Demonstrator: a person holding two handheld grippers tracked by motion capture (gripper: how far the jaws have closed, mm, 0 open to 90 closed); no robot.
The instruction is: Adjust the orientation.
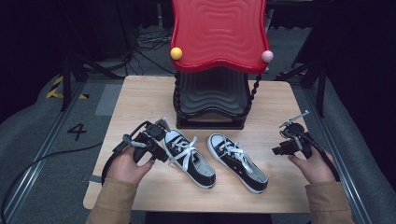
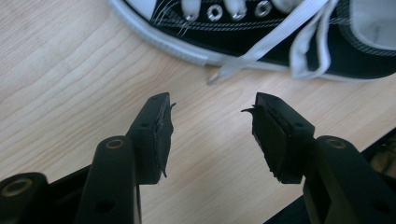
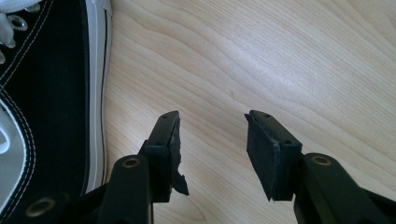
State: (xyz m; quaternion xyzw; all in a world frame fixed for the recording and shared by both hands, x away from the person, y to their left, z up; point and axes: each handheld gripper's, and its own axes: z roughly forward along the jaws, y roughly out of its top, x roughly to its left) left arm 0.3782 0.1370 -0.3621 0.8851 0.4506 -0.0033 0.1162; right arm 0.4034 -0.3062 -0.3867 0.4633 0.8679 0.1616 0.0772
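On pale wooden table (image 1: 140, 100), two sneakers (image 1: 237, 161), dark surroundings

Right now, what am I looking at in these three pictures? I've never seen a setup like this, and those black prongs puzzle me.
There is no robot here. A person sits at a wooden table and holds a hand tool in each hand; each tool ends in two black jaws, like tongs.

The wide picture comes from a camera above the person, looking down on the table. There you see the left tongs and the right tongs.

The other two pictures come from small cameras riding on the tools, looking along their jaws. The black prongs are those jaws: left tongs, right tongs. Both are open and hold nothing.

On the table lie two black-and-white sneakers, the left shoe and the right shoe, with a red and black rack behind them. The left tongs hover near a white lace.
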